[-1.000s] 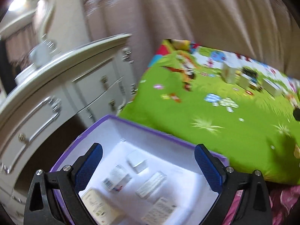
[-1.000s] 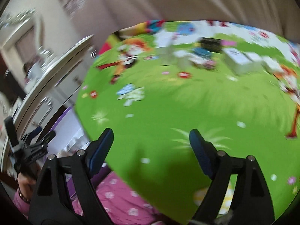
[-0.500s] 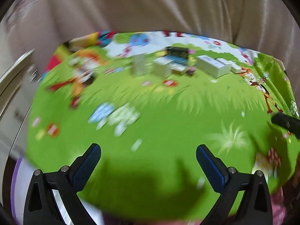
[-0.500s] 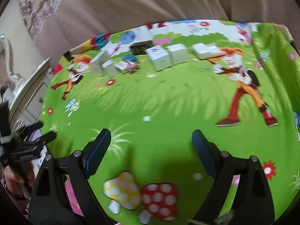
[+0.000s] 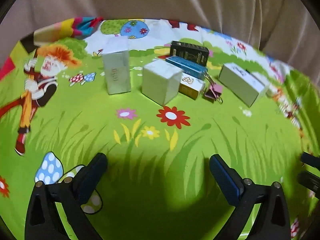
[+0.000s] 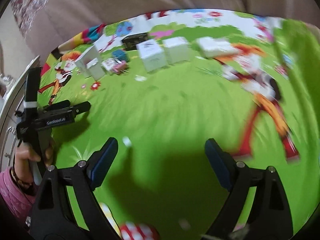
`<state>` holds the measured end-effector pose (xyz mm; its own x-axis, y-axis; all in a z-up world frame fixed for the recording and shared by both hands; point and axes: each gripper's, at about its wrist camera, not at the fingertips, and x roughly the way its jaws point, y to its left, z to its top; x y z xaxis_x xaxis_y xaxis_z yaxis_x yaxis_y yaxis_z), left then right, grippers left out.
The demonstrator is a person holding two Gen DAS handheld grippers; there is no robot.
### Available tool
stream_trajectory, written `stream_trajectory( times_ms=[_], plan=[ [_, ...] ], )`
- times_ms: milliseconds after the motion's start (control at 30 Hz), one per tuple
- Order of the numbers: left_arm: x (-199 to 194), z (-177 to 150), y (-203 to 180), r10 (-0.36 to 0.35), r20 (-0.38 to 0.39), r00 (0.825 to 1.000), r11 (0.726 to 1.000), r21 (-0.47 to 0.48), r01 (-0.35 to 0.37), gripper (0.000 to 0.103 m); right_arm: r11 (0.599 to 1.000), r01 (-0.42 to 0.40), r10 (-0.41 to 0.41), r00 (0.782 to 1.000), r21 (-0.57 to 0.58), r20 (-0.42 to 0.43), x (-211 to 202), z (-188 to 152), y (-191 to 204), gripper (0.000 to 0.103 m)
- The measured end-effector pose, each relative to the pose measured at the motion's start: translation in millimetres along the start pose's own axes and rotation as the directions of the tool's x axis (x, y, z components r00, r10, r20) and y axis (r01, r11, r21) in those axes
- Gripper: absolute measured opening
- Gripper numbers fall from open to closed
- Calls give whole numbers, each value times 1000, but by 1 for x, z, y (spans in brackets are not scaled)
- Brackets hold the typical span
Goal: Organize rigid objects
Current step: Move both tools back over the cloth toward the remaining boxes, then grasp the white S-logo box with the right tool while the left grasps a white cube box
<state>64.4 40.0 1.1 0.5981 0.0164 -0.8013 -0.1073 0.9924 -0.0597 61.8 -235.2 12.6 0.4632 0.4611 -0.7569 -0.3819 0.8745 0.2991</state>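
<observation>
Several small boxes stand at the far side of the green cartoon mat (image 5: pixel 160 140): a tall white box (image 5: pixel 117 70), a white cube box (image 5: pixel 162 82), a gold-and-white box (image 5: pixel 191 86), a blue box (image 5: pixel 186 65), a black box (image 5: pixel 189 53) and a long white box (image 5: pixel 240 82). A pink binder clip (image 5: pixel 214 93) lies among them. My left gripper (image 5: pixel 158 172) hangs open and empty over the mat, well short of the boxes. My right gripper (image 6: pixel 162 150) is open and empty too, with white boxes (image 6: pixel 152 56) far ahead of it.
A beige curtain (image 5: pixel 160 0) hangs behind the mat. In the right wrist view a hand (image 6: pixel 30 156) in a pink sleeve (image 6: pixel 14 196) holds the left gripper (image 6: pixel 78 104), with a white dresser (image 6: pixel 12 92) at the left edge. The near mat is bare.
The left gripper swung away from the purple box beside the dresser and now faces the row of boxes on the mat. The right gripper moved forward over the mat.
</observation>
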Motion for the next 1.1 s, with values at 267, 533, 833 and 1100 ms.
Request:
stream_trajectory(
  times_ms=[267,533,833,1100],
  plan=[
    [4,-1,-6,29,-9,1000,999,25,-29,103,982,81,-91,994,-173,-55,99,97,25,93],
    [0,-2,-3,3,1,1000,1000,3,-3,103,964,135,-146,989,-229,-33,124,132,27,46],
    [9,5,-10,52,-27,998,998,28,-51,103,970,144,-142,990,-197,25,41,32,23,46],
    [62,77,-13,45,-72,996,999,33,-42,94,965,169,-164,986,-201,39,32,20,26,47]
  ],
)
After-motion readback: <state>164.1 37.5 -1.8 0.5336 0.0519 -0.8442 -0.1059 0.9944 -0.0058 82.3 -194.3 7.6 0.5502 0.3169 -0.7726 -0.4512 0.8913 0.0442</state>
